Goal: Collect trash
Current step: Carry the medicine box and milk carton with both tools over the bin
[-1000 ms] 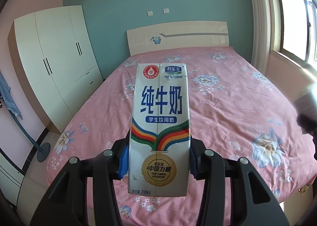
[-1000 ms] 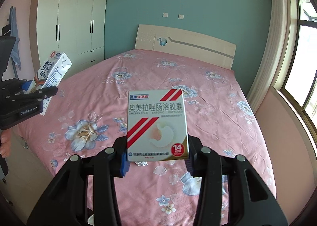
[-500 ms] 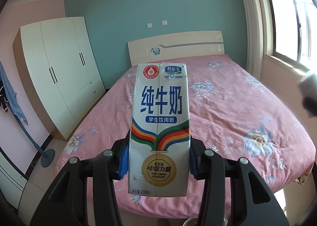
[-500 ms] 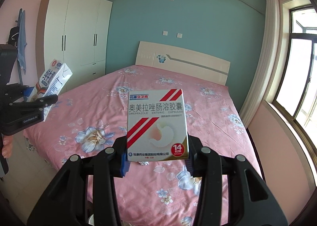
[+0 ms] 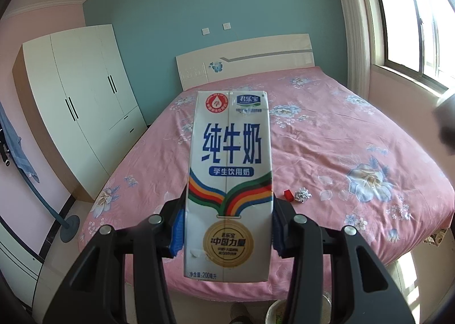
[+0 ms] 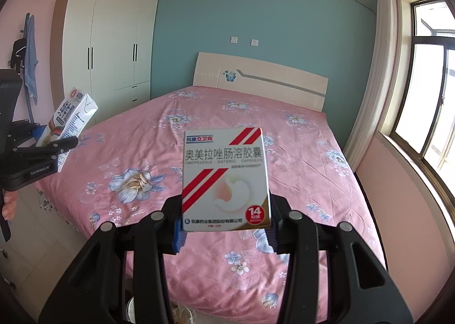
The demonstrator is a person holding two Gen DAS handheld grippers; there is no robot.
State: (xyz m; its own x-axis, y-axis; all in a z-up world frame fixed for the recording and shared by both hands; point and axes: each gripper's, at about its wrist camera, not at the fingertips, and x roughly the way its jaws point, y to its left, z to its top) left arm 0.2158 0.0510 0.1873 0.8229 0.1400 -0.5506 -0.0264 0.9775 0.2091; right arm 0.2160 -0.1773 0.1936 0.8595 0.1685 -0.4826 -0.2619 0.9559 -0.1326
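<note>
Above the foot of the bed: we hold both grippers in the air, each with a piece of trash clamped between its fingers.
Left gripper (image 5: 227,234): we grip the milk carton (image 5: 229,184) low on its sides with the blue pads (image 5: 177,234); the jaws are closed against it.
Milk carton: we see it upright in the left wrist view, printed face toward the camera, white with blue characters, rainbow stripes and a gold medallion; from the right wrist view it leans away toward the wardrobe side.
Right gripper (image 6: 226,231): we pinch the medicine box (image 6: 226,180) by its lower edges, the jaws closed on it.
Medicine box: we see it upright, white with red diagonal stripes, a stomach drawing and a red circle marked 14.
Bed (image 5: 327,136): we see a pink floral cover beneath and beyond both held items, with a cream headboard (image 6: 261,79) against the teal wall.
Left on the cover: we see a crumpled paper ball (image 5: 302,195) just beside a small red object (image 5: 289,194), near the foot edge, to the right of the carton.
Floor by the bed: we see the rim of a pale container (image 5: 298,307) below the carton; we cannot tell what it holds.
Room: we see a white wardrobe (image 5: 85,102) on the left and a window (image 6: 429,93) on the right.
</note>
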